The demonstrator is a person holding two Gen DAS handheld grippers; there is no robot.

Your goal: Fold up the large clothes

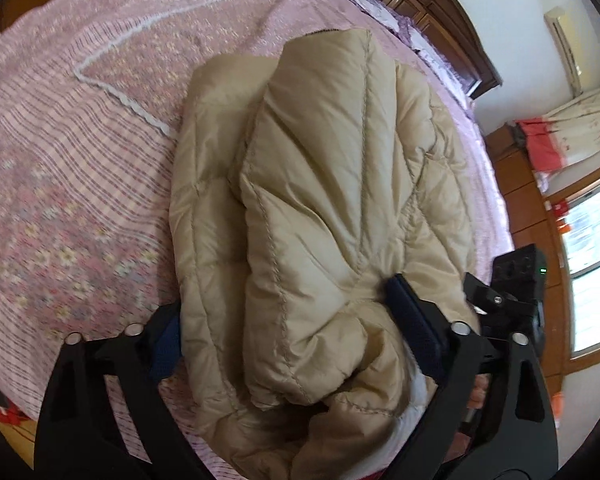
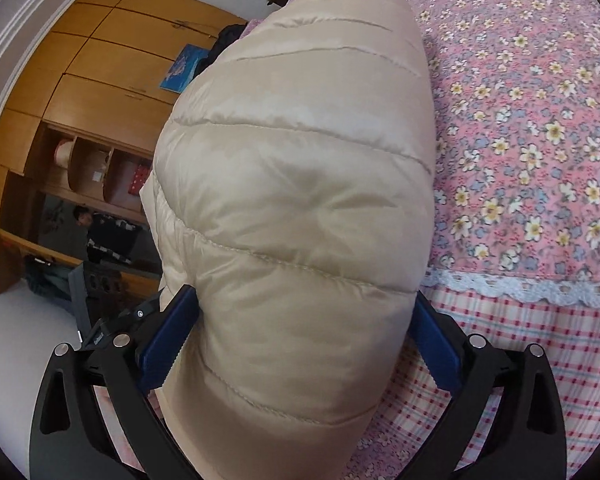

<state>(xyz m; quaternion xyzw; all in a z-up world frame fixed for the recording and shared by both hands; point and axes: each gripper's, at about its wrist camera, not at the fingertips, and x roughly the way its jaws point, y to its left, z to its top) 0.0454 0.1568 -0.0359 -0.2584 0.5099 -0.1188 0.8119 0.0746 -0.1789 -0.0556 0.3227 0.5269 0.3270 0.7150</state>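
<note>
A beige quilted puffer jacket [image 1: 320, 184] lies folded in thick layers on the pink bed. My left gripper [image 1: 292, 332] has its blue-padded fingers on both sides of the jacket's near end and is shut on it. In the right wrist view the same jacket [image 2: 300, 184] bulges up between the fingers. My right gripper [image 2: 304, 340] is shut on that thick fold, with a blue pad [image 2: 168, 336] pressed into each side. The other gripper's black body [image 1: 516, 284] shows at the right of the left wrist view.
The pink floral bedspread [image 2: 532, 128] with a white lace trim [image 2: 520, 286] covers the bed. A dark wooden headboard [image 1: 448, 28] stands at the far end. A wooden wardrobe with shelves [image 2: 80, 120] is to the left, a window [image 1: 592, 272] to the right.
</note>
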